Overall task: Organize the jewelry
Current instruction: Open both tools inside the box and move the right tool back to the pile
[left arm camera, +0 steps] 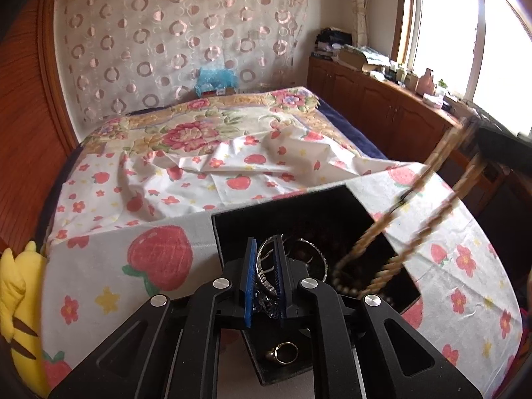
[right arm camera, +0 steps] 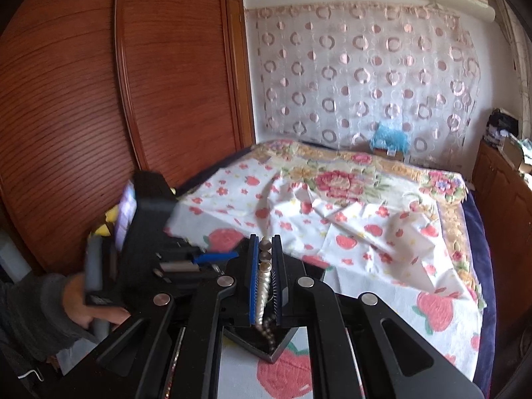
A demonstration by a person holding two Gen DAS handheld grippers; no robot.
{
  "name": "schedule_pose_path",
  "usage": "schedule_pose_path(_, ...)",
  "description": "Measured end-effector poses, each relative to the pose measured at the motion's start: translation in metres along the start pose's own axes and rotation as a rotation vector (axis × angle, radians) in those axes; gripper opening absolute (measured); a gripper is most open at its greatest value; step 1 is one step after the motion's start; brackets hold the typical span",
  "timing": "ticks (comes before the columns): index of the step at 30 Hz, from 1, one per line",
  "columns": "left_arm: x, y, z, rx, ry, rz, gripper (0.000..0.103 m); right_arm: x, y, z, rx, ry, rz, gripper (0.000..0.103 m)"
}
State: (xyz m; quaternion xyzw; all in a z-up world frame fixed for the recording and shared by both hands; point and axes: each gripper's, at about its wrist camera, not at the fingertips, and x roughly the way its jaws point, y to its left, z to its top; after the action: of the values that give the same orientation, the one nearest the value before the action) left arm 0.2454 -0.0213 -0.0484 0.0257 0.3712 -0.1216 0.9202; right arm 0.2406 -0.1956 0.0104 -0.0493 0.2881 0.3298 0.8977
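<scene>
A black open jewelry box point(left arm camera: 335, 199) sits on the strawberry-print cloth point(left arm camera: 159, 259). My left gripper point(left arm camera: 267, 249) is shut on a silver bracelet point(left arm camera: 266, 266) just above the box. A gold ring point(left arm camera: 284, 352) lies in the box's near corner. My right gripper point(right arm camera: 265, 246) is shut on a pale bead necklace point(right arm camera: 264, 286), whose strands hang blurred into the box in the left wrist view point(left arm camera: 429, 179). The right gripper's body shows in the left wrist view at the right edge point(left arm camera: 502, 146). A box corner point(right arm camera: 272, 349) shows below the right gripper.
The cloth lies over a bed with a floral blanket point(left arm camera: 186, 126). A yellow plush toy point(left arm camera: 16, 299) sits at the left. Wooden cabinets point(left arm camera: 382, 106) with clutter run along the right under a window. A wooden wardrobe point(right arm camera: 99, 99) stands left of the bed.
</scene>
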Motion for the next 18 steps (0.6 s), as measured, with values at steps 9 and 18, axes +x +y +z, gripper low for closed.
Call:
schedule_pose_path(9,-0.036,0.009,-0.021,-0.021,-0.033,-0.009,0.012,0.023,-0.003,-0.021,0.0,0.069,-0.023,0.02)
schedule_pose_path(18,-0.05,0.017,-0.074,-0.04,0.028,-0.002,0.015,0.021,0.007,-0.056,-0.01,0.107,-0.004,0.029)
